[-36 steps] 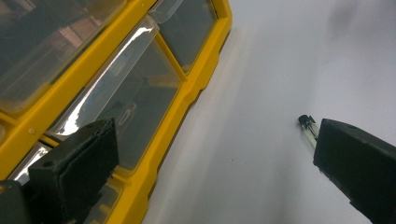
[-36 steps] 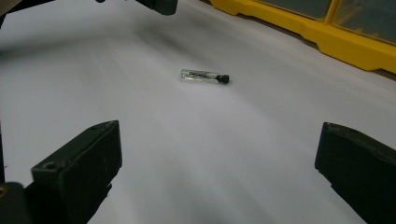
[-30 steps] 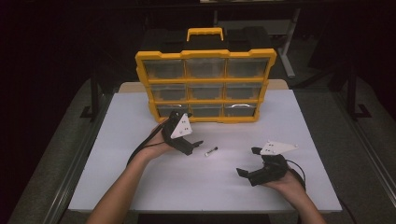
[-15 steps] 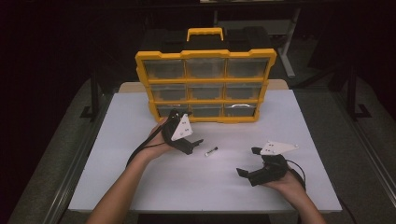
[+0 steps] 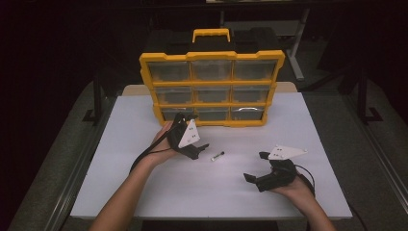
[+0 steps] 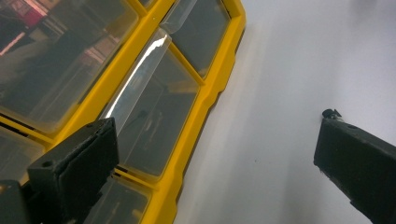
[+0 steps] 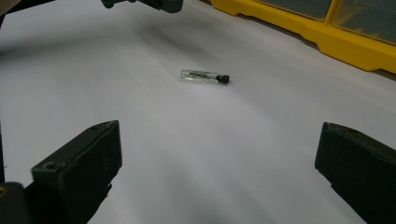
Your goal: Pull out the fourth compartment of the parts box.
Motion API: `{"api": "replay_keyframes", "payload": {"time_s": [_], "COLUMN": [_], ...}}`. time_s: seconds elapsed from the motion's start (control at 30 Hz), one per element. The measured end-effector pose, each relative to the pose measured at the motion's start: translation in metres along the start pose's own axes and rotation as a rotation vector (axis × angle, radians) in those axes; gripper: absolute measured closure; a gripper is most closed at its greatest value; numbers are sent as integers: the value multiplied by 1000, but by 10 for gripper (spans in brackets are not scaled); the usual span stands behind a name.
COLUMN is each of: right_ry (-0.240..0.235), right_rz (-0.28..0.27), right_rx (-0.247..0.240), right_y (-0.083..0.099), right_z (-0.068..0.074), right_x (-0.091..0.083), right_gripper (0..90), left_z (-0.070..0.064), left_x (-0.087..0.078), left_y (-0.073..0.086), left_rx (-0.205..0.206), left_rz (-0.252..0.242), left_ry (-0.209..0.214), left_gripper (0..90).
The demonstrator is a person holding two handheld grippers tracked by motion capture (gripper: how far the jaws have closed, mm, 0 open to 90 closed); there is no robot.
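Overhead, a small clear vial (image 5: 218,156) with a black cap lies on the white counter (image 5: 144,192), between the left claw (image 5: 196,150) just beside it and the right claw (image 5: 255,167) farther off. Left gripper view: jaws wide apart, empty, facing the yellow drawer organizer (image 6: 205,107). Right gripper view: jaws spread wide, empty, vial (image 7: 204,76) ahead, untouched.

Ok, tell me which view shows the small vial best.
The right gripper view: the clear vial lies unobstructed on the white table, black cap visible. In the high view it is a tiny speck beside the left gripper.
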State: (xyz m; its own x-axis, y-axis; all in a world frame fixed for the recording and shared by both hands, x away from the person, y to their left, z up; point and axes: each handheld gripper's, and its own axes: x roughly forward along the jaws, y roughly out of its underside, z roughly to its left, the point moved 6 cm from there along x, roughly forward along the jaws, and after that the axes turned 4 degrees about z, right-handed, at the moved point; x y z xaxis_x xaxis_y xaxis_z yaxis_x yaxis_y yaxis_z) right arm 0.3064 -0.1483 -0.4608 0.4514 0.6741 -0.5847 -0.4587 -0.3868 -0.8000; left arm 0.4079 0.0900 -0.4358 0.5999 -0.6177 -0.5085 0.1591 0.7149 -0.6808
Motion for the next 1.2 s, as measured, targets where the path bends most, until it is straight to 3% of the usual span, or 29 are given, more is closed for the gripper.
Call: {"api": "replay_keyframes", "payload": {"time_s": [0.17, 0.87, 1.2], "right_ry": [0, 0, 0], "right_rz": [0, 1, 2], "right_rx": [0, -1, -2], "right_y": [0, 0, 0], "right_z": [0, 0, 0], "right_x": [0, 0, 0], "right_gripper": [1, 1, 1], "left_z": [0, -3, -4], "left_x": [0, 1, 2], "left_y": [1, 0, -1], "left_rx": [35, 100, 152], "left_rz": [15, 13, 16], "left_ry": [-16, -62, -88], "left_gripper": [1, 1, 1]}}
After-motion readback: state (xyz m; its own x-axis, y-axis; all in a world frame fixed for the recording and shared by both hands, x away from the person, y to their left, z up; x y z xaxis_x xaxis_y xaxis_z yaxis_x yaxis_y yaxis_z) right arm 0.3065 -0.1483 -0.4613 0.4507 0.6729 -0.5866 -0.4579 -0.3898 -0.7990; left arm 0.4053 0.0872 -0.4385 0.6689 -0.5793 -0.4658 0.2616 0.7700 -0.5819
